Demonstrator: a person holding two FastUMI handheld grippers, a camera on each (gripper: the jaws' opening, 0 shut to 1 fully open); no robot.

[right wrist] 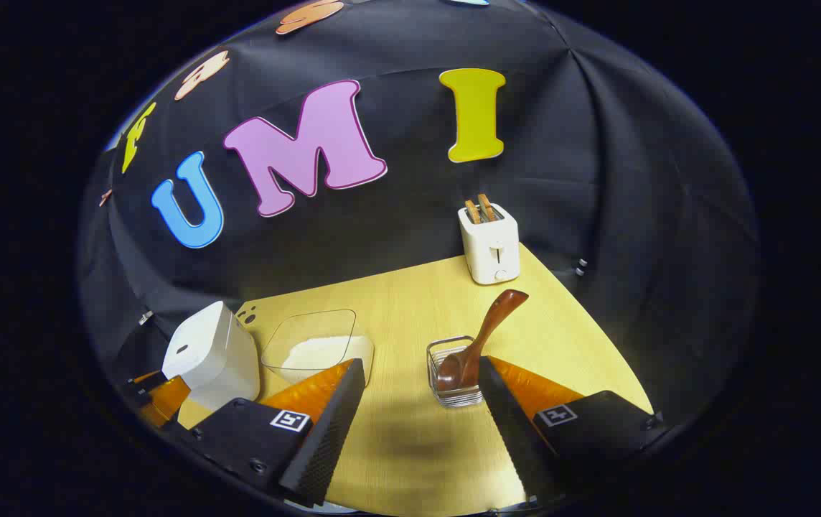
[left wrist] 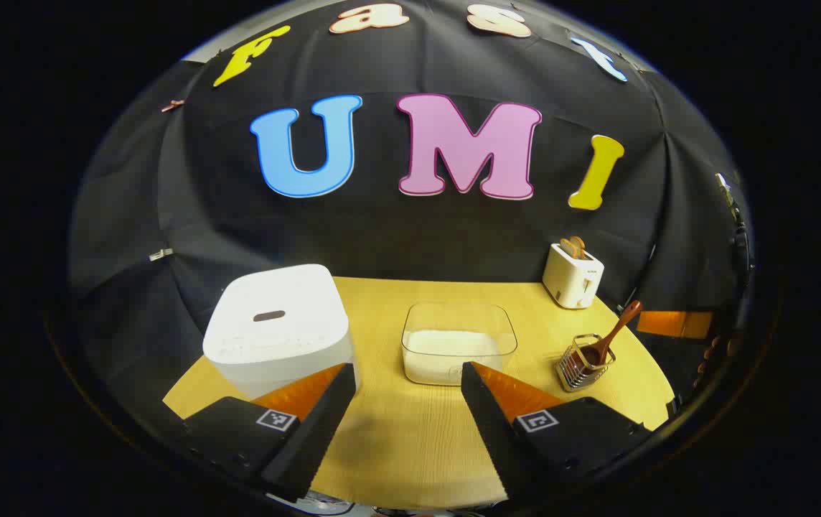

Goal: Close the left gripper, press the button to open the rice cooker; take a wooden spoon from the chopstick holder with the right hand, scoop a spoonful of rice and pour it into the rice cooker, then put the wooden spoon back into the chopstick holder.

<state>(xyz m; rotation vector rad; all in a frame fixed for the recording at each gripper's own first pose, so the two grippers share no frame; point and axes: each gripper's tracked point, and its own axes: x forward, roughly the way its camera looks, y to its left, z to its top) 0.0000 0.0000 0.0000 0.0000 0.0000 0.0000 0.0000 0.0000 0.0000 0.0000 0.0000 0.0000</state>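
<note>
Yellow wood-grain table (left wrist: 396,445) under black cloth walls, and both tools hang above its near edge with nothing in them. Low in the left gripper view the left gripper (left wrist: 405,373) has its fingers spread wide, so the closing the task asks for is not yet done; beyond its left finger, left of centre, sits the rice cooker (left wrist: 278,327), a white rounded-corner block with a smooth matte lid, lid down, a small dark oval button (left wrist: 268,316) on top. That button should want a firm, square push from closed tips, and the cooker looks heavy enough to stay put. Low in the right gripper view the right gripper (right wrist: 421,370) is open just as wide, and just past its right finger stands the chopstick holder (right wrist: 453,373), a small wire-and-glass basket that looks light and could tip if the spoon drags on it. The wooden spoon (right wrist: 479,337) leans in it, bowl down, its glossy brown handle slanting up and right; stiff, light, probably a bit slick, so I would pinch the handle partway up and lift along its slant. Centre frame, between cooker and holder, the clear plastic container (right wrist: 317,345) has thin rounded walls and a shallow bed of white rice (right wrist: 321,352), loose and easy to spill. At the back a white toaster (right wrist: 489,244) holds two slices.
</note>
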